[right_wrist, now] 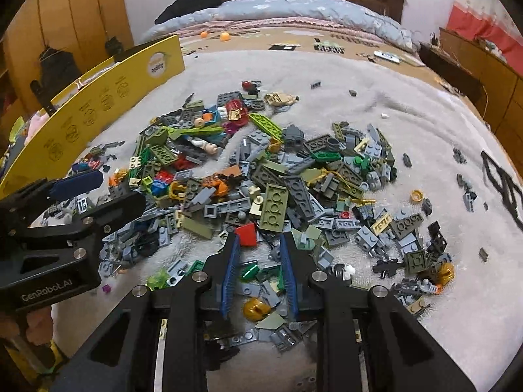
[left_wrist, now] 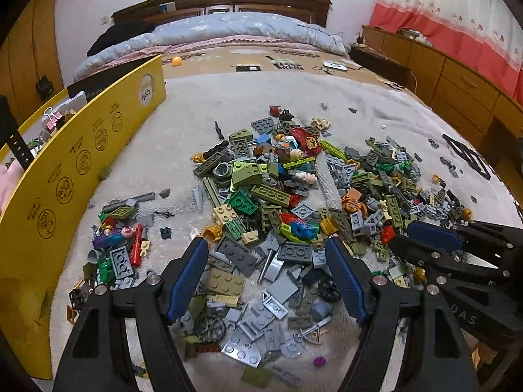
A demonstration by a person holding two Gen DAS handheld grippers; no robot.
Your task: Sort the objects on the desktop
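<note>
Hovering your half-open right gripper (right_wrist: 258,248) astride the red slope brick (right_wrist: 247,233) at lower centre of the brick pile (right_wrist: 261,176), keep your wide-open, empty left gripper (left_wrist: 266,254) clear, and close squarely on that piece alone.

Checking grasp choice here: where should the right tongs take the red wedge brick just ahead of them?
Grip the red wedge brick across its two side edges, coming down from above. It lies tilted on the pile just ahead of the open right tongs, sides apparently exposed.

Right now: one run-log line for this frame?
stage: pre-grasp | left hand-held gripper: open over brick pile | right hand-held gripper: open, red slope brick at fingertips | yellow box: left
</note>
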